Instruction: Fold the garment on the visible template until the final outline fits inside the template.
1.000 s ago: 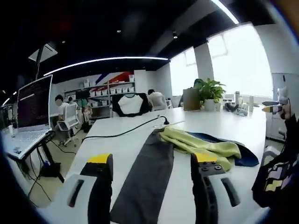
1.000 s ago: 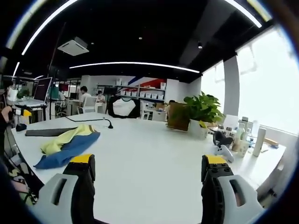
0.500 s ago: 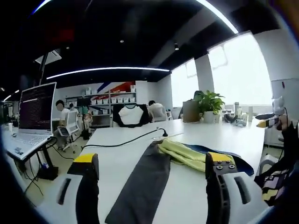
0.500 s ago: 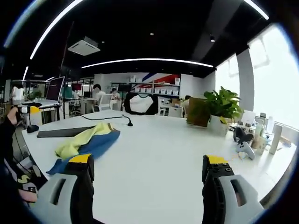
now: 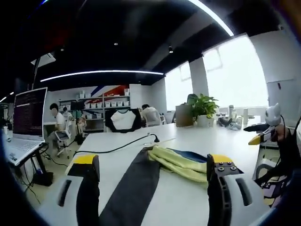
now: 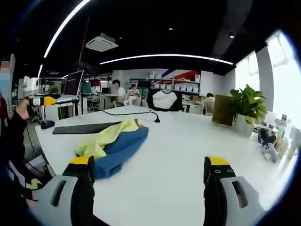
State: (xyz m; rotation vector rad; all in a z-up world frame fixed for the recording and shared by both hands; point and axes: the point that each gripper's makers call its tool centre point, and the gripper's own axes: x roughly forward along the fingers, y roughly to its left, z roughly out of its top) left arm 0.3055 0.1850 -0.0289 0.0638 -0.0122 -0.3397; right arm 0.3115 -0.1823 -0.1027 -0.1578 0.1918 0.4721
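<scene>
In the left gripper view, the left claw [image 5: 153, 176] is spread wide with nothing in it, and it hangs over the near edge of the white bench [image 5: 207, 136]. Since a second ago the camera has dipped lower and closer to the bench, so the dark template [image 5: 129, 188] now runs down between the two jaws. The yellow and blue garment [image 5: 181, 162] lies in a crumpled heap, touching the right side of the template near its far end. Most of it is off to the right, on the bare bench. The template is a long strip, and its long way runs from the claw toward a black cable [image 5: 115, 148] further back. The garment stretches across that line, out toward the right. In the right gripper view, the right claw [image 6: 153, 181] is spread wide too and holds nothing. This camera has swung toward the garment [image 6: 113, 143], which now looks bigger and closer, ahead of the left jaw. Here the heap runs from near the claw, where blue shows, back to the yellow end beside the template [image 6: 84, 128]. The other claw [image 6: 40, 100] is far off on the left. It looks like both claws are coming in for a first grab, and no fold is made yet.
</scene>
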